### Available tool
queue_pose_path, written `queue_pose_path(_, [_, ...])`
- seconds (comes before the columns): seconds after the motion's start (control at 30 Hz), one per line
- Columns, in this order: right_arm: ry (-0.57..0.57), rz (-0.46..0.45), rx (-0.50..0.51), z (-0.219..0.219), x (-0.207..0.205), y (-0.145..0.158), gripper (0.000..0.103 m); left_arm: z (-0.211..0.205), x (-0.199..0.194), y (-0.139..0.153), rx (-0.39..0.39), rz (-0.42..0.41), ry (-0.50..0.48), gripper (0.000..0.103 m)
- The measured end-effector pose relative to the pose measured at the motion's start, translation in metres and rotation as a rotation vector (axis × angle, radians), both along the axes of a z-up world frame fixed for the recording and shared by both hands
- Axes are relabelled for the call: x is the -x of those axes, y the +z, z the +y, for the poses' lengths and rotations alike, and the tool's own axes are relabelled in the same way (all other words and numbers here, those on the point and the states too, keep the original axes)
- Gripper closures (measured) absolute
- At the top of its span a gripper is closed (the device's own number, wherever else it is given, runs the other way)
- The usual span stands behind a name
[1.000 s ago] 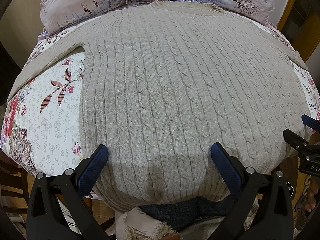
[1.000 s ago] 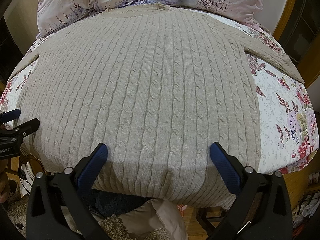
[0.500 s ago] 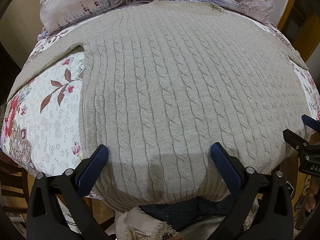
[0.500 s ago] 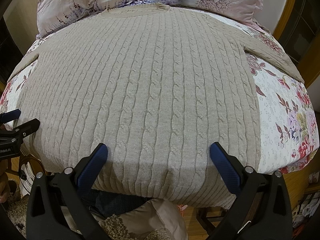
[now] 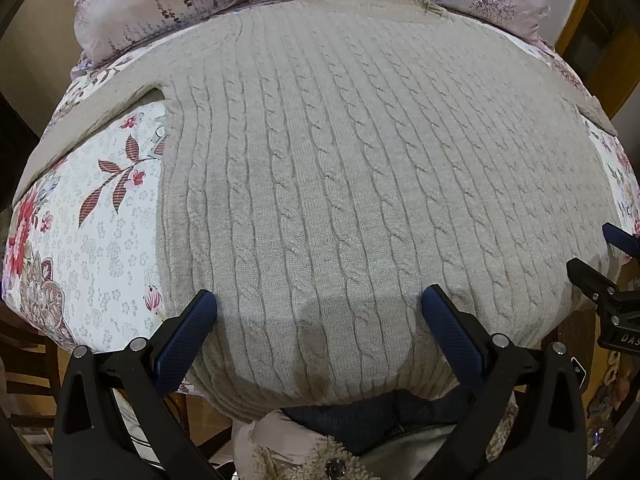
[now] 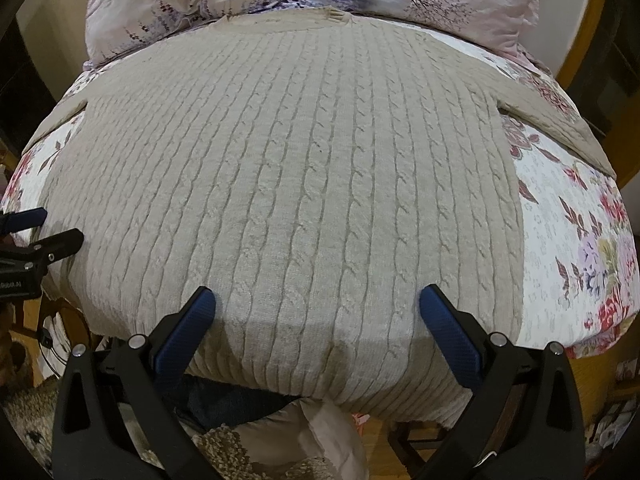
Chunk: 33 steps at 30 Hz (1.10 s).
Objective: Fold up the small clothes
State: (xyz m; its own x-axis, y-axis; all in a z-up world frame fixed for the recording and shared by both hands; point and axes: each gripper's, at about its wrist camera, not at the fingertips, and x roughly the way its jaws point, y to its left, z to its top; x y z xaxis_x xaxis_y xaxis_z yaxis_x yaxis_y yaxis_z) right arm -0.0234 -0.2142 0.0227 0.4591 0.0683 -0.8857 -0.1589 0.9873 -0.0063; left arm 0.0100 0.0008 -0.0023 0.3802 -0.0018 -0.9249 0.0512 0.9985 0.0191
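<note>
Clearly, no fold has been started: the cable-knit sweater (image 5: 360, 184) is spread flat on the floral bedspread (image 5: 100, 232), its collar at the far end against the pillows (image 5: 192, 4) and its hem hanging over the near edge of the bed. The sleeves are laid out to the left and right, the left one (image 5: 92, 120) angled off toward the bed's left edge.

The left gripper (image 5: 319, 304) is held over the near hem toward the left side of the body, its fingers spread wide and nothing caught between them. The right gripper (image 6: 317, 300) is held likewise over the near hem toward the right side, also spread wide and empty. Whether the pads touch the knit cannot be told.

The step in hand is judged to be the first grasp. It would be done well if each corner of the hem, or a sleeve, were taken with both layers pinched together, since a thick knit is easily split and only the top layer lifted. The two grasps should be matched in height, and the fabric should be carried rather than dragged, so that the layer beneath is not rucked.
</note>
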Motion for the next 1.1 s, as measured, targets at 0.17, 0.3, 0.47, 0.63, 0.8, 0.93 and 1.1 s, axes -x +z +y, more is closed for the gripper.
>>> queue_pose_path(0.17, [0.037,-0.028,-0.013,-0.002,0.001,0.002,0.002,0.0,-0.002,0.0,-0.004,0.002,-0.018,0.001])
queue_pose_path(0.3, [-0.033,-0.064,-0.116,-0.031,-0.012,0.013,0.002,-0.001,-0.007,0.004,-0.003,-0.009,-0.04,0.001])
queue_pose_path(0.47, [-0.265,-0.132,-0.291,-0.117,-0.051,0.037,0.009,0.005,-0.022,0.013,0.019,-0.08,-0.03,0.001])
queue_pose_path(0.63, [-0.532,-0.159,-0.424,-0.212,-0.1,0.041,0.025,0.017,-0.043,0.025,0.128,-0.164,-0.01,0.001])
queue_pose_path(0.8, [-0.775,-0.144,-0.488,-0.286,-0.131,0.023,0.04,0.018,-0.066,0.039,0.052,-0.252,0.008,0.001])
queue_pose_path(0.93, [-0.888,-0.108,-0.556,-0.32,-0.146,0.002,0.048,0.022,-0.09,0.048,0.045,-0.284,0.008,0.001])
queue_pose_path(1.1, [-0.931,-0.149,-0.619,-0.337,-0.155,-0.003,0.057,0.026,-0.117,0.051,0.101,-0.283,0.01,0.001])
